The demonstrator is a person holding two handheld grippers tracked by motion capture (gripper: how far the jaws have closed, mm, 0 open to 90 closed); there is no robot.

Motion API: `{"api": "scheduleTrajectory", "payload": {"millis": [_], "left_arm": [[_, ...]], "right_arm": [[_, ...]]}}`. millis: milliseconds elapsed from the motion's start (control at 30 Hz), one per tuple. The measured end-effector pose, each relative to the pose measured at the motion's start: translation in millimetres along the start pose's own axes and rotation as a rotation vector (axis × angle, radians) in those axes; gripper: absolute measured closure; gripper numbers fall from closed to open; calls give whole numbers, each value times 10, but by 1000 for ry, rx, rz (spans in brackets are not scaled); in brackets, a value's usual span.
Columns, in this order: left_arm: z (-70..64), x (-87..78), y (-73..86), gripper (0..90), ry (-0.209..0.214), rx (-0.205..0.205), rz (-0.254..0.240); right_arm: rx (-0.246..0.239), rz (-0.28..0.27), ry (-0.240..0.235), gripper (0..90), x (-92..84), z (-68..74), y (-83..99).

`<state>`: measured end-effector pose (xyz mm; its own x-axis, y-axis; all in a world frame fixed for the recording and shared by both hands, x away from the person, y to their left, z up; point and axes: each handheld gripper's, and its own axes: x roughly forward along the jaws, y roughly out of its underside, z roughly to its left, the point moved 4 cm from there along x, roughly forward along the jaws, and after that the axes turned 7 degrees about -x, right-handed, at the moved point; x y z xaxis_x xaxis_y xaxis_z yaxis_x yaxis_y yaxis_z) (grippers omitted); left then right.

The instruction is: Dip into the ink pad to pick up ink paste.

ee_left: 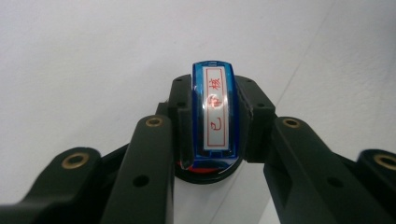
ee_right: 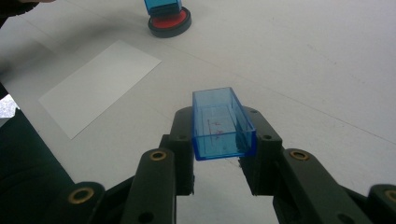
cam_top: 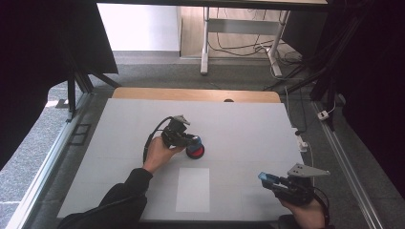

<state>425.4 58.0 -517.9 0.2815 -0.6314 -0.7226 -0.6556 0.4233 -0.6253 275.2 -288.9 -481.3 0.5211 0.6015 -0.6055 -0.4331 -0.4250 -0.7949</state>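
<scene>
**Both grippers loaded: stamp and cap**

On the white table (cam_top: pixel 239 124) lay a paper sheet (cam_top: pixel 192 189). The left gripper (cam_top: pixel 191 141) pinched the blue stamp (ee_left: pixel 214 114), its base pressed on the red ink pad (cam_top: pixel 196 152). The right gripper (cam_top: pixel 268 180), well apart, clamped the transparent blue cap (ee_right: pixel 222 125), held above the table.

I see a blue stamp (ee_left: pixel 214 114) with a white label bearing red characters inside a red outline, over a red ink pad (cam_top: pixel 196 151) in a black rim. A translucent blue cap (ee_right: pixel 222 124) sits between black jaws, and a white sheet (cam_top: pixel 193 189) lies on the pale grey table (cam_top: pixel 248 129).
</scene>
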Motion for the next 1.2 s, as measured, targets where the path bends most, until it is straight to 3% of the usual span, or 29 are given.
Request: {"api": "scheduleTrajectory", "payload": {"millis": [200, 367, 667, 933, 1100, 1200], "left_arm": [[-21, 15, 4, 708, -18, 9, 8], [-68, 23, 8, 710, -51, 55, 18], [-203, 52, -1, 711, -145, 135, 40], [-130, 41, 10, 711, -97, 77, 23], [-45, 31, 19, 711, -38, 10, 6], [-38, 31, 21, 711, -34, 6, 3]], "right_arm": [[-1, 2, -4, 679, 1, 4, 0], [-3, 6, -5, 679, 5, 8, 0], [-8, 11, -3, 680, 12, 13, 0], [-13, 14, -5, 680, 17, 17, 0], [-12, 16, -4, 679, 17, 16, 1], [-11, 17, -5, 680, 17, 15, 2]]}}
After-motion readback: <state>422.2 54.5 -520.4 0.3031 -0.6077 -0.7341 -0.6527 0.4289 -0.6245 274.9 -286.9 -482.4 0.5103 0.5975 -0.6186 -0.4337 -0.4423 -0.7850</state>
